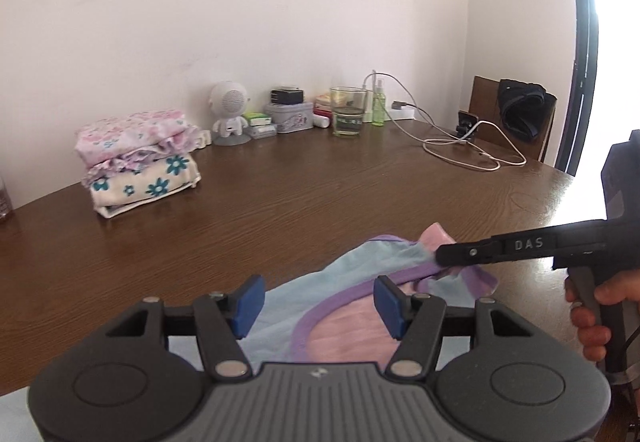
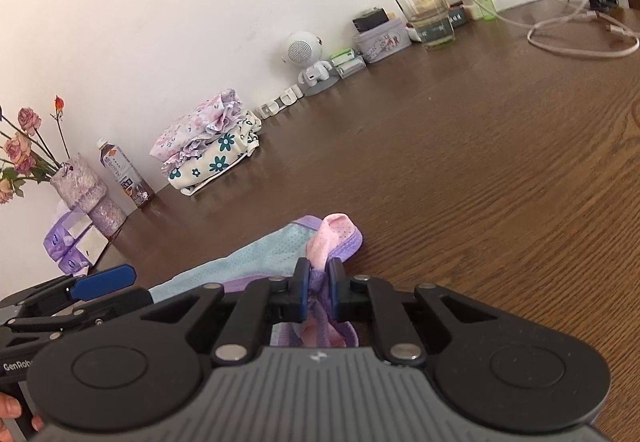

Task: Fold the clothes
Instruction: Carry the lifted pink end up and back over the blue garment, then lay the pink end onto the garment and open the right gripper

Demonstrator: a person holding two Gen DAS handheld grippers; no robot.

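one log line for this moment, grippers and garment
left gripper: open over garment | right gripper: shut on garment edge | folded stack: back left of table

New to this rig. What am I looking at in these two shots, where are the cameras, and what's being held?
There is no robot arm. A person holds a handheld two-finger gripper in each hand, and each gripper carries a fisheye camera looking forward along its fingers.

The left wrist view shows the left gripper, its blue-padded jaws apart and holding nothing, above a small light blue and pink garment with purple trim. The right gripper reaches in from the right, with the person's hand on its handle.

The right wrist view shows that gripper shut on a bunched edge of the garment.

All this sits on a brown wooden table. Against the wall are a stack of folded floral clothes, a white robot-shaped figure, a glass tumbler, a white cable, a drink bottle and a vase of dried roses.
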